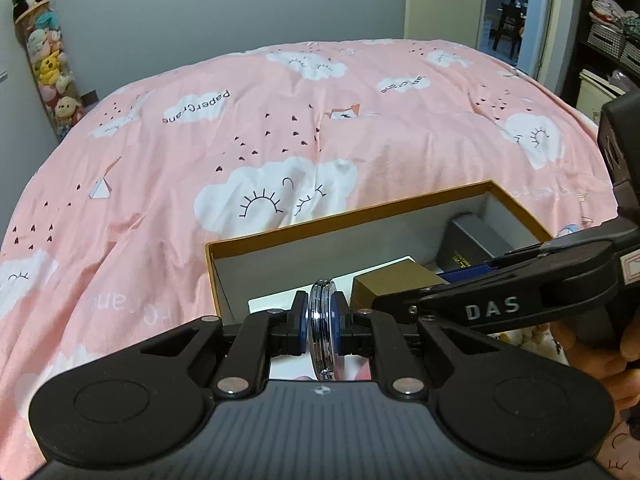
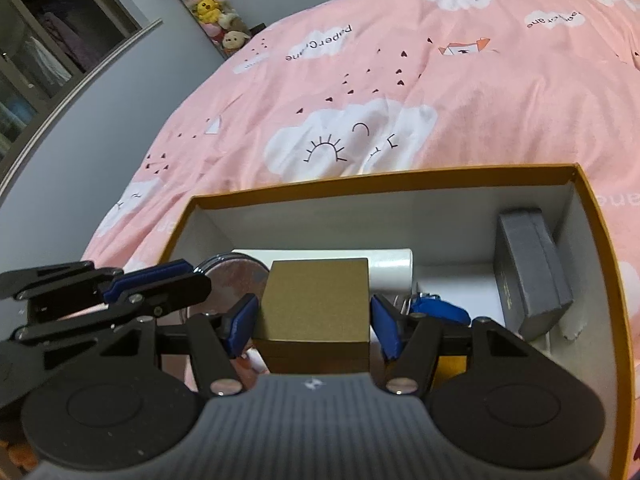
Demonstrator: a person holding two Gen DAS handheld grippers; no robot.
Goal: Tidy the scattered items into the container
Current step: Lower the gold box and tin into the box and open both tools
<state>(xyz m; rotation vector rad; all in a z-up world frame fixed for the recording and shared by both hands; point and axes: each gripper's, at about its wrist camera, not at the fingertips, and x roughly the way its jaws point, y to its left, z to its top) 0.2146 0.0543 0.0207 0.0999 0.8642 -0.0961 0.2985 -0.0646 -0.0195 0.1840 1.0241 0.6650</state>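
An open cardboard box (image 2: 592,216), orange on the rim and white inside, sits on a bed covered by a pink quilt (image 1: 360,128) printed with white clouds. Both grippers are held over the box, pointing down into it.

The left gripper (image 1: 322,316) is clenched on a round compact mirror (image 1: 322,320) with a chrome rim. The mirror stands on edge between the blue pads, which press against its two flat faces. In the right wrist view the same mirror (image 2: 236,276) shows as a disc just beside the left gripper's fingers, over the left part of the box.

The right gripper (image 2: 314,320) grasps a small brown box (image 2: 316,300). Its blue pads bear on the left and right sides of this box, which is held level over the middle of the container. In the left wrist view the brown box (image 1: 394,282) lies just right of the mirror, the two near each other but not visibly touching.

Items already inside the container: a white cylinder (image 2: 392,270) lying on its side behind the brown box; a grey case (image 2: 528,272) leaning against the right wall; a blue object (image 2: 438,308) on the floor just right of the right gripper's pad, too hidden to identify.

A hand (image 1: 600,360) is partly visible at the right edge of the left wrist view. A tall clear tube of plush toys (image 1: 50,68) stands against the grey wall beyond the bed.
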